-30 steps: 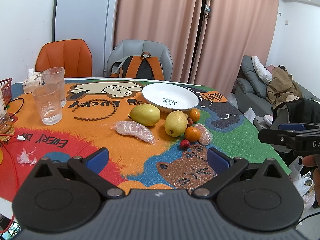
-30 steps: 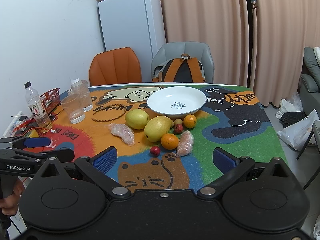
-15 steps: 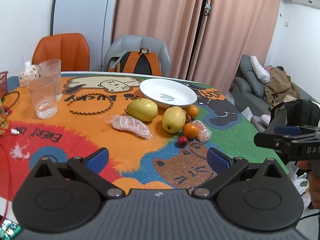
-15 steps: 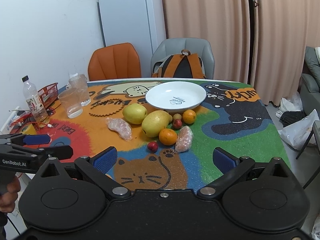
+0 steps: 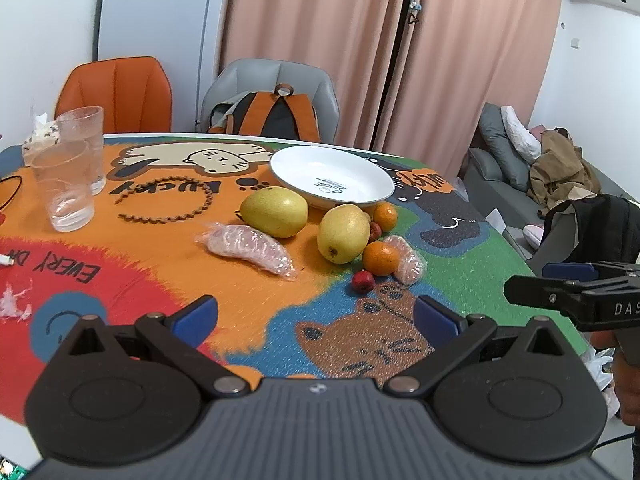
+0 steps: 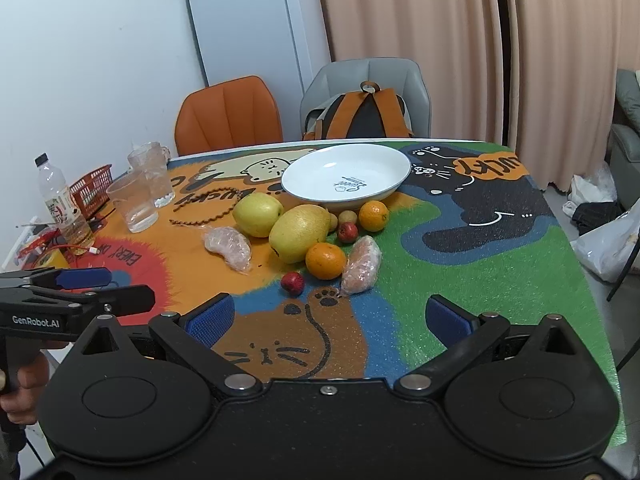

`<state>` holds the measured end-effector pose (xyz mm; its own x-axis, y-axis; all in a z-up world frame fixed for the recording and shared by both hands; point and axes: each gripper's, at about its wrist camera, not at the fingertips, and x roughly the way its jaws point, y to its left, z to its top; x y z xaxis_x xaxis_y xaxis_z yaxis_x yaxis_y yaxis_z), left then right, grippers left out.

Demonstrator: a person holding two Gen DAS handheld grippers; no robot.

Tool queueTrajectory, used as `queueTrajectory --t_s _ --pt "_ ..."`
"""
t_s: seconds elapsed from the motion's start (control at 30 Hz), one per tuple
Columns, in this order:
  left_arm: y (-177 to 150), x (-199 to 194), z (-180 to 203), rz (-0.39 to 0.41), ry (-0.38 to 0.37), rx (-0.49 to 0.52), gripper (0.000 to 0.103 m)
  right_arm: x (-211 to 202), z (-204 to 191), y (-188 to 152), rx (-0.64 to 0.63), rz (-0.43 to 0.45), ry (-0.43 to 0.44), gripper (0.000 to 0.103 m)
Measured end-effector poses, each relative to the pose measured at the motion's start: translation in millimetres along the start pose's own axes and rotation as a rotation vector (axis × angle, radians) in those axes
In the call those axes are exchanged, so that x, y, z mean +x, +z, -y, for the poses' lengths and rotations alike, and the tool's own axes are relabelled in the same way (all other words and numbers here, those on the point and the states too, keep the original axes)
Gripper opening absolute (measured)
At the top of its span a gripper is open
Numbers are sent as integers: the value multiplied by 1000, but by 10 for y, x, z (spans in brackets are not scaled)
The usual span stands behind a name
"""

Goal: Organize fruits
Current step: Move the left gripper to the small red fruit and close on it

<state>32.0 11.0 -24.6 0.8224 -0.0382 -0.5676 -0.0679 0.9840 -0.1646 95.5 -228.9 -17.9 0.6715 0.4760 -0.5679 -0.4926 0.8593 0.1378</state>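
A white plate (image 5: 332, 179) (image 6: 346, 176) stands empty on the cartoon tablecloth. In front of it lie two yellow pears (image 5: 275, 211) (image 5: 343, 233), two oranges (image 6: 325, 261) (image 6: 373, 216), small red fruits (image 6: 292, 282) (image 6: 347, 231) and two plastic-wrapped fruit pieces (image 5: 248, 247) (image 6: 361, 266). My left gripper (image 5: 316, 314) is open and empty above the near table edge. My right gripper (image 6: 330, 316) is open and empty, also short of the fruit. Each gripper shows at the edge of the other's view.
Two clear glasses (image 5: 67, 184) and a brown wavy ring (image 5: 166, 205) sit at the left. A bottle (image 6: 60, 204) and a red basket (image 6: 91, 189) stand at the far left edge. An orange chair (image 6: 229, 116) and a grey chair with a backpack (image 6: 362, 114) stand behind the table.
Both grippers have moved slightly forward toward the fruit, so the table fills more of each view. Both stay open. Nothing on the table has moved.
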Motion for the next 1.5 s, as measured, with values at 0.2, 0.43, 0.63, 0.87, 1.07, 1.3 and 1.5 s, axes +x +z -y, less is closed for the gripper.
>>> queueTrajectory --t_s 0.2,0.43,0.63,0.87,1.07,1.3,1.5 --pt "-3 145 73 3 -27 1 102 94 118 -11 18 5 11 103" --pt "5 358 130 -1 -40 4 98 218 237 -27 34 15 34 103" --pt "24 553 187 -17 -56 -7 88 334 299 -28 31 23 44 102" --pt "46 793 212 -40 -67 -15 71 495 392 -19 41 14 63 91" --pt "38 976 233 -66 -82 -21 61 629 501 -21 65 -5 92 78" --pt "60 1184 269 -89 -90 -25 54 779 596 -14 89 -30 121 67" --pt "77 1371 307 -110 -88 -19 49 901 662 28 97 -53 145 61"
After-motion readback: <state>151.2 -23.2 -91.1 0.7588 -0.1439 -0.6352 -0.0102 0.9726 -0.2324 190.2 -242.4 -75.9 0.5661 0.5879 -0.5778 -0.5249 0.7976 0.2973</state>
